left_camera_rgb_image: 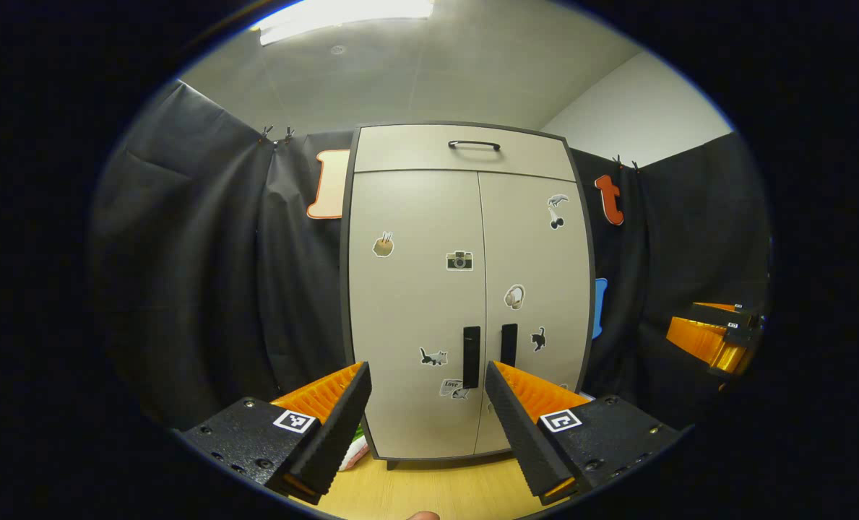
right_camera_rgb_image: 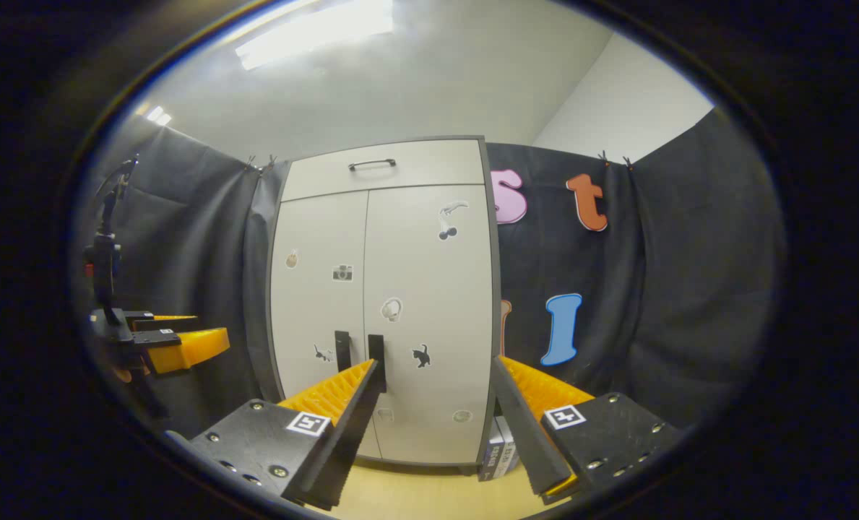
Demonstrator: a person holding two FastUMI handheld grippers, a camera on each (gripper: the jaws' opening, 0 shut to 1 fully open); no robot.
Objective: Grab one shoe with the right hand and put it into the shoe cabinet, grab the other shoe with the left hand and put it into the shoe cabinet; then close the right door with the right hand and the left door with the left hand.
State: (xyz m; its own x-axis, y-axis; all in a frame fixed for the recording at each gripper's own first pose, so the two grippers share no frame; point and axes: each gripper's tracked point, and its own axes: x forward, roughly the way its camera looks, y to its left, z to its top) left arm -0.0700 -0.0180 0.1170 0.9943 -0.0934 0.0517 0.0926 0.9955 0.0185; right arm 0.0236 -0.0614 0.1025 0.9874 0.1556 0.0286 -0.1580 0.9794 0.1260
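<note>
Place: a recording booth set up indoors.
Walls: black cloth (left_camera_rgb_image: 205,274) hung from clips.
Furniture: a sticker-covered cabinet (left_camera_rgb_image: 465,289) stood on a wooden floor (left_camera_rgb_image: 429,491).
Ceiling: plain white with a strip light (left_camera_rgb_image: 342,14).

A long white ceiling light panel (left_camera_rgb_image: 342,16) glares overhead in both views, blown out, lighting the pale beige double-door shoe cabinet (left_camera_rgb_image: 465,289) evenly. Fisheye distortion bows the cabinet's edges, and the picture darkens toward the rim.

Both views face the shoe cabinet (left_camera_rgb_image: 469,289) (right_camera_rgb_image: 386,303) frontally (well back).
</note>
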